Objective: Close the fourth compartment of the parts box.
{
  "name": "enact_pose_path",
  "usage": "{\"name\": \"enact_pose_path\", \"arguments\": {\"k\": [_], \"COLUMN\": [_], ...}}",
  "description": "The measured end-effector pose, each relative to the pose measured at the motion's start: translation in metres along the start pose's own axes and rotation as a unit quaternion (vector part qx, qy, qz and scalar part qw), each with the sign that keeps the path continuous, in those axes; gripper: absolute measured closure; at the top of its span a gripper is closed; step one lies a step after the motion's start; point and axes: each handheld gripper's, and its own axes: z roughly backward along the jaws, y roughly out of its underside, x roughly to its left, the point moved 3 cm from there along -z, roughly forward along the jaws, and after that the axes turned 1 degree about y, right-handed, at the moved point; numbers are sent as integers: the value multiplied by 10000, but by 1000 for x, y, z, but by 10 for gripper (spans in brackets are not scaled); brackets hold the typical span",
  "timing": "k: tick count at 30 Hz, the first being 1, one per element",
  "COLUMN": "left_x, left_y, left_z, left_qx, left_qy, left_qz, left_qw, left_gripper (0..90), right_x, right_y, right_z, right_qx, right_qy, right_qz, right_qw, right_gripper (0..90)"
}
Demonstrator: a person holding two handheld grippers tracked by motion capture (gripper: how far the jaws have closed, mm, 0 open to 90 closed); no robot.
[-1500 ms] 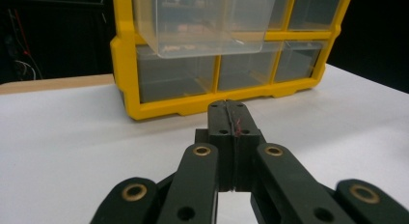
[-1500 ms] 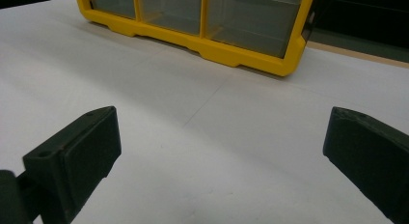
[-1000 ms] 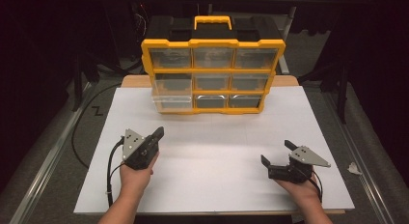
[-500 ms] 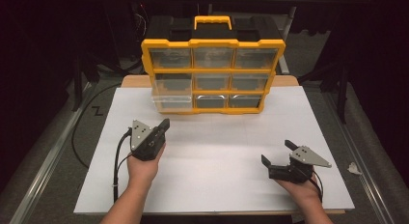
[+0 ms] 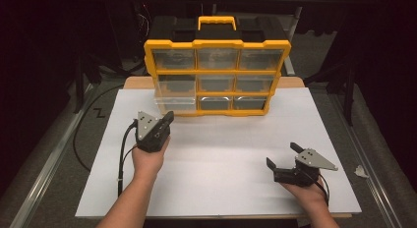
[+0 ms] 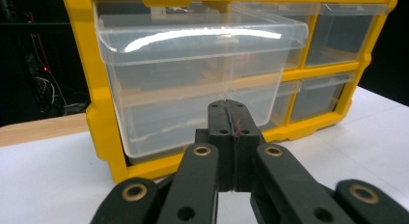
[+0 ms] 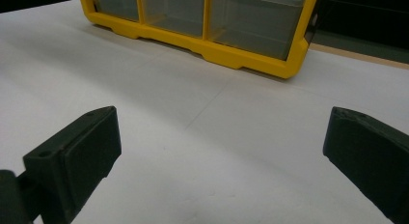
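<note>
A yellow organizer case (image 5: 217, 75) with clear drawers stands upright at the back of the white table (image 5: 221, 164). Its bottom-left clear drawer (image 5: 176, 102) (image 6: 193, 84) sticks out a little from the frame. My left gripper (image 5: 168, 117) (image 6: 230, 108) is shut with nothing between its jaws, its tips just in front of that drawer. My right gripper (image 5: 281, 155) (image 7: 222, 147) rests open near the table's front right, far from the case (image 7: 202, 26), nothing between its jaws.
A black case with a yellow handle (image 5: 217, 22) stands behind the organizer. A wooden board (image 5: 133, 82) edges the table's back. Cables (image 5: 83, 134) run down the left side. A crumpled white scrap (image 5: 360, 171) lies off the table's right edge.
My left gripper has moved forward and to the right, from mid-table up to the bottom-left drawer. The right gripper has stayed in place.
</note>
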Motion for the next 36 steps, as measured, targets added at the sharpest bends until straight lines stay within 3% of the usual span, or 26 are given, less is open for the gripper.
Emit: {"name": "enact_pose_path", "arguments": {"k": [6,12,36], "left_x": [-2,-1,-5], "left_y": [-7,-10,-22], "left_z": [-8,-16,-25], "left_qx": [-51,-62,-190], "left_qy": [4,-48,-146], "left_qz": [-27,70,0], "left_qw": [10000,9999,9997], "left_gripper": [899,899,899], "right_x": [0,0,-1], "right_y": [-1,-1,-1], "right_z": [0,0,1], "right_qx": [0,-20,-64], "right_qy": [25,16,4], "right_qz": [23,26,-18], "right_qw": [10000,10000,10000], "right_gripper": [11,11,15]}}
